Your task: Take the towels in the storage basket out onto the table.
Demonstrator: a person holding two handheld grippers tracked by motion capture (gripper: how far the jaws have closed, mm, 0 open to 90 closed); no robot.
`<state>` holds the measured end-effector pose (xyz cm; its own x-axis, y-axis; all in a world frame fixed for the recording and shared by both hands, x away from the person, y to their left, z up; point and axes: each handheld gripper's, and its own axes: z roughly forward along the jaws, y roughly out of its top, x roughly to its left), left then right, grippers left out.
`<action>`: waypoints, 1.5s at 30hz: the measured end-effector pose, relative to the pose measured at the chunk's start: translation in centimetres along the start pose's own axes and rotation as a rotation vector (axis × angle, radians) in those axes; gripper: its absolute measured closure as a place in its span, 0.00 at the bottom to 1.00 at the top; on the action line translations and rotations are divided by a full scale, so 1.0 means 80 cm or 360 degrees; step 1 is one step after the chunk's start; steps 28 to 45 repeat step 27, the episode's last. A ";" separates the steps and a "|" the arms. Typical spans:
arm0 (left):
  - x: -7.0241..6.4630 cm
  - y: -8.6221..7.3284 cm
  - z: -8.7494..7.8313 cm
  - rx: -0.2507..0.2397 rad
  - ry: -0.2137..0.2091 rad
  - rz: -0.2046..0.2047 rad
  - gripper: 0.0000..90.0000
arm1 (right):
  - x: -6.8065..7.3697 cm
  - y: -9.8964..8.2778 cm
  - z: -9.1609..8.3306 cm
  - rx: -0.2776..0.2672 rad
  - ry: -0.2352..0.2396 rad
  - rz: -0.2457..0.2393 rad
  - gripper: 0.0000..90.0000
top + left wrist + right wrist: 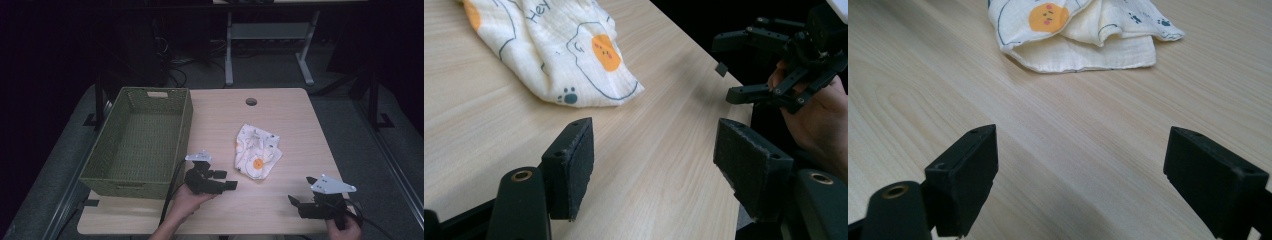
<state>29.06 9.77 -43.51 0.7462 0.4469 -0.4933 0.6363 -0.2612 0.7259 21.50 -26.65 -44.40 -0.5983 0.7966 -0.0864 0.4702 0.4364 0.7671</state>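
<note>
A crumpled white cloth [256,150] printed with orange circles and small drawings lies on the wooden table [295,130], right of centre. My left gripper [227,180] hovers low just left of and nearer than the cloth, pointing right. Its jaws are open with only bare wood between them [654,135], and the cloth [549,45] lies ahead to its left. My right gripper [301,190] sits near the table's front right corner, open and pointing left, with nothing between its jaws [1080,137]. The cloth [1083,30] lies a short way ahead of it. The left gripper view also shows the right gripper [726,67] in a hand.
An empty green woven basket [187,120] stands on the left part of the table, its right wall close behind my left gripper. A round cable hole [251,101] lies near the far edge. A white-legged desk frame [229,60] stands on the floor beyond.
</note>
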 end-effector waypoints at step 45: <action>-0.020 -0.030 -0.011 -0.0013 0.0063 0.0060 0.35 | 0.005 0.000 0.008 0.0033 0.0029 -0.0007 0.15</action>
